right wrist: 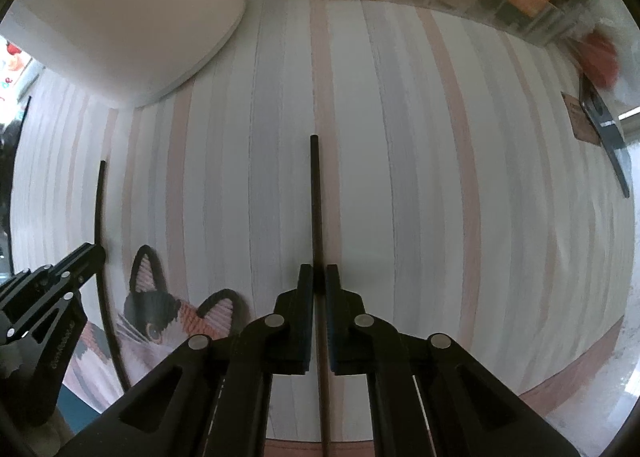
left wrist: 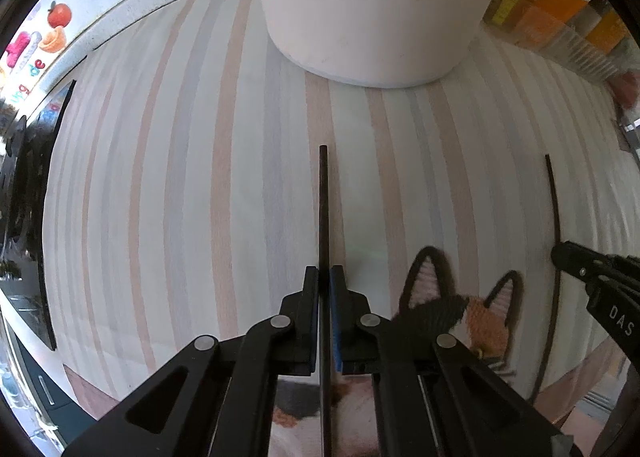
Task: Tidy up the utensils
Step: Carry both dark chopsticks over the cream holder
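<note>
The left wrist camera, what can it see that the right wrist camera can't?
Only the left wrist view shows the apple sticker and colourful letters at its far left edge. Only the right wrist view shows the dark flat tool by the table's right edge. Both show the white container, the cat mat, the striped tablecloth, and each gripper shut on a black chopstick: left gripper, right gripper.

You have two black chopsticks [left wrist: 323, 201] [left wrist: 554, 201] — one clamped in each of your two grippers [left wrist: 325, 277] [right wrist: 319, 277] — plus one white container [left wrist: 372, 5] at frame top and one cat-patterned mat [left wrist: 460, 309].
</note>
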`<move>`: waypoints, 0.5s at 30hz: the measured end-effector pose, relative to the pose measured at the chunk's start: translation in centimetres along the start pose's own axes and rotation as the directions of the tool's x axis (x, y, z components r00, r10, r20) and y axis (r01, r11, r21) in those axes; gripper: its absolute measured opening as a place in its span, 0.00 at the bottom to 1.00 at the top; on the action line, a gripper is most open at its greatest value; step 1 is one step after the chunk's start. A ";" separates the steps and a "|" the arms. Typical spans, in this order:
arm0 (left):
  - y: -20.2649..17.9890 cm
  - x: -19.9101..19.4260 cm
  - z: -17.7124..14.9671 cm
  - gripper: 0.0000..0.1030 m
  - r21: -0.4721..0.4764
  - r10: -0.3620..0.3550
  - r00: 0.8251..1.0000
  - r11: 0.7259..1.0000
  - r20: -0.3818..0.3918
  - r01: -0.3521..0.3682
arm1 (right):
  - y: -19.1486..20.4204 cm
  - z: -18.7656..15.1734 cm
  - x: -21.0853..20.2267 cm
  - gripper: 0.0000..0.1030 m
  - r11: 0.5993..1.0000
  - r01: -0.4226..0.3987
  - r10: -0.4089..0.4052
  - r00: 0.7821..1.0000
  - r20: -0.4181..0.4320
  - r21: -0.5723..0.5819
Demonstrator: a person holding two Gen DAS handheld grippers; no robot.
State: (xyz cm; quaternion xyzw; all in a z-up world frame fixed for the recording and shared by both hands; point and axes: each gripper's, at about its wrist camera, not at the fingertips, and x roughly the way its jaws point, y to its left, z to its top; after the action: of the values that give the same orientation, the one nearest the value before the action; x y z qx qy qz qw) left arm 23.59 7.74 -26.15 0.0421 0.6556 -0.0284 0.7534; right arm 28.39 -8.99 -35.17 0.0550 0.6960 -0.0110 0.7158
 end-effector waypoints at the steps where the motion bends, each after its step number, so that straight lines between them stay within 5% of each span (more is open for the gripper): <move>1: 0.1 -0.6 -0.2 0.03 -0.001 -0.001 1.000 1.000 0.012 0.002 | -0.4 -0.4 -0.1 0.05 1.000 -0.011 0.011 1.000 -0.001 0.003; 8: 1.0 -6.3 -1.4 0.03 -0.010 -0.034 0.991 0.999 0.132 0.036 | -0.8 -2.4 -3.1 0.05 0.996 -0.089 0.089 0.993 0.072 -0.013; 15: 2.6 -14.1 -1.6 0.02 -0.037 -0.055 0.952 0.997 0.300 0.069 | -1.2 -3.1 -8.5 0.05 0.988 -0.148 0.155 0.969 0.194 -0.051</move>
State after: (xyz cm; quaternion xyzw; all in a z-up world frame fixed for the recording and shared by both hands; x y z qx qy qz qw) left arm 20.36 10.35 -12.36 -0.0009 0.5357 -0.0427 0.8433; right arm 24.95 -10.44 -26.83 0.0937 0.6153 0.0507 0.7811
